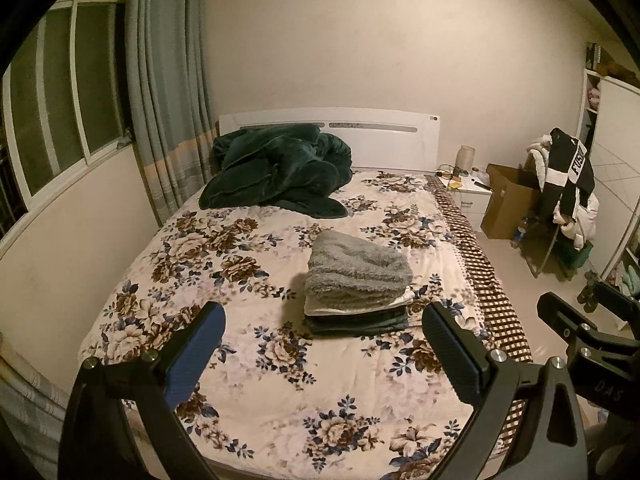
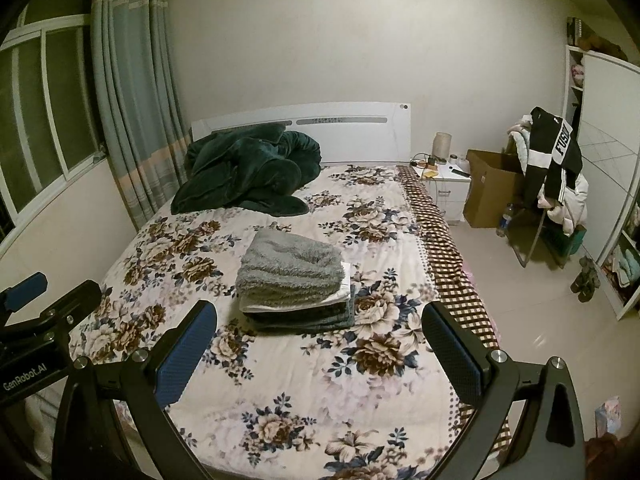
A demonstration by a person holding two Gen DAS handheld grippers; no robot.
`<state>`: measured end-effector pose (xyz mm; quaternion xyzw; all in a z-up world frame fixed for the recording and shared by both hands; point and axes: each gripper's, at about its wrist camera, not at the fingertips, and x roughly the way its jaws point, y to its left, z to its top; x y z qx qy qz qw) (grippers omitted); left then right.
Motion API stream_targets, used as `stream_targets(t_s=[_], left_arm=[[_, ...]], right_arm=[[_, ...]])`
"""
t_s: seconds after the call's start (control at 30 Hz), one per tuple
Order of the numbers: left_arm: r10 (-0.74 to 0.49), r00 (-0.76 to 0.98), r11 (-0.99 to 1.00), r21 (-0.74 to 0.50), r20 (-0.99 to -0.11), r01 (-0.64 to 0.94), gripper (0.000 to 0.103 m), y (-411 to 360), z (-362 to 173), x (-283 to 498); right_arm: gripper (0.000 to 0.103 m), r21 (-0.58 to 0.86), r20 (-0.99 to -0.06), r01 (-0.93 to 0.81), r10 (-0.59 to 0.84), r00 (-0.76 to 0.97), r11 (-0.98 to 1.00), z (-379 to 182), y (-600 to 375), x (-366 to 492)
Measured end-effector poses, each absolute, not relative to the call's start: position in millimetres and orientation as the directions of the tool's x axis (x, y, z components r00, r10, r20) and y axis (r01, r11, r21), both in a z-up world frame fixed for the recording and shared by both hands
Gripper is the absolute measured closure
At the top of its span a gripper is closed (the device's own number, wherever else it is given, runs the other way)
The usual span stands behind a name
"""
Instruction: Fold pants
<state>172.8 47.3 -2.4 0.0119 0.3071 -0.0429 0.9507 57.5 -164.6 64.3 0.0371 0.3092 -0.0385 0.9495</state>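
- Left wrist view: the floral bed cover [image 1: 248, 364] lies bare around the left gripper [image 1: 324, 320]; its checked border [image 1: 480, 280] marks the right edge.
- Both the left gripper and the right gripper [image 2: 320, 320] hover spread wide, empty.
- The folded pants stack [image 1: 358, 280] lies mid-bed, ahead between the fingers, apart from them.
- Fluffy grey layer on top; a rumpled dark green blanket [image 1: 276, 172] lies by the headboard.

Folded stack [image 1: 357, 286] sits mid-frame on the bed: fuzzy grey pants [image 2: 291, 270] on top, folded flat; thin white layer under them; dark folded pieces at the bottom. Edges roughly aligned.
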Motion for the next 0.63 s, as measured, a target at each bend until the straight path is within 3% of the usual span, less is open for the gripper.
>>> stream_targets(t_s=[0.63], left_arm=[[-0.032,0.826,0.998,0.024,-0.562,0.055,0.002,48.8,-2.0,166.3]], right_arm=[[0.0,0.049,-0.591,0.097,-0.049,0.805,0.994,55.2,-162.7,55.9]])
